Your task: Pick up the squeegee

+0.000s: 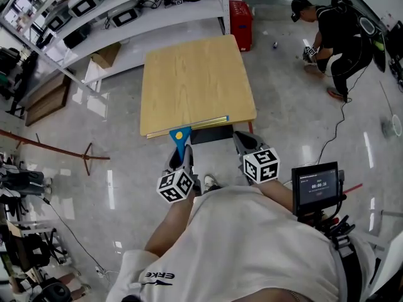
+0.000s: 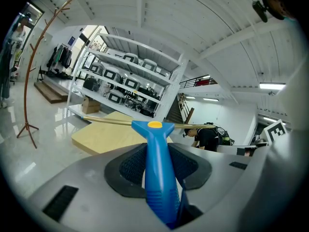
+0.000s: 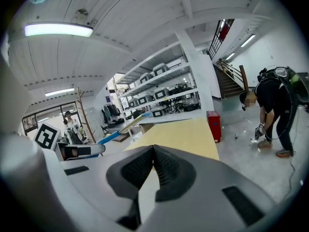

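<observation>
Pickup looks done: the left gripper (image 2: 157, 151) has its fingers (image 2: 133, 166) clamped on the squeegee (image 2: 155, 129) handle, blade ahead over the desk (image 2: 104, 132) edge. The right gripper (image 3: 152, 153) is closed and empty.

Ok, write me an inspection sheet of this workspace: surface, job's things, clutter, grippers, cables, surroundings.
Surface: light wooden square table top, bare except at its near edge.
Job's things: blue-handled squeegee with a brass-coloured blade, blade along the table's near edge; resting or lifted, cannot tell.
Clutter: nothing seen on the table.
Grippers: left hand-held gripper shut on the squeegee's handle; right hand-held gripper shut, nothing between its jaws.
Cables: thin black cable across the glossy grey floor at right.
Surroundings: white metal shelving holding equipment, red plastic crate, person in black crouching on the floor.
</observation>
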`<state>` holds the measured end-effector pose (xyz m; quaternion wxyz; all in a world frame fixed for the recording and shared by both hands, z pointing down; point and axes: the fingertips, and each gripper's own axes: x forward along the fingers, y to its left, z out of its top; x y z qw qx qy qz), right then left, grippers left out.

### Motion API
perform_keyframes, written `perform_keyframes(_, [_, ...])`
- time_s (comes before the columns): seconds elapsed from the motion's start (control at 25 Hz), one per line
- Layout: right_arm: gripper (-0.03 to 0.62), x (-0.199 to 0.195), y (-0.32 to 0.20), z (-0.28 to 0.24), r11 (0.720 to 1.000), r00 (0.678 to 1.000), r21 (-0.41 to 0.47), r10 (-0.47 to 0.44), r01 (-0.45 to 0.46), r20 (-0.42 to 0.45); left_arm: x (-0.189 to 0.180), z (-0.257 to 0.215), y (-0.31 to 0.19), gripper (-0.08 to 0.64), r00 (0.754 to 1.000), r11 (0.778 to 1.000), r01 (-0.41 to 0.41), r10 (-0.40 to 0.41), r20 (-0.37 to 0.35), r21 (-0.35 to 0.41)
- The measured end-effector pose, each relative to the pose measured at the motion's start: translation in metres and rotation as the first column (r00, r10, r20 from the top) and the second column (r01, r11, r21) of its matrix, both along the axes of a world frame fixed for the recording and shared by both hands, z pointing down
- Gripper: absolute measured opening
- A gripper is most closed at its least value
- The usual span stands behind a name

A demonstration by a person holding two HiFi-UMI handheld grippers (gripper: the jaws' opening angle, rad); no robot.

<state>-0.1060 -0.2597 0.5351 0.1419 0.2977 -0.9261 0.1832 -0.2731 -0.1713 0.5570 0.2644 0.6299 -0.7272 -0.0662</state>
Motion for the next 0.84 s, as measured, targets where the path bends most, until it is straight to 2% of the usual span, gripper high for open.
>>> perform_keyframes(0.84, [0.005, -0.009, -0.002, -0.003, 1.0, 1.0, -0.002, -0.014, 0.014, -0.008, -0.005, -0.006, -0.004, 0.133, 1.0, 1.0, -0.005, 0.005, -0.01, 0.001])
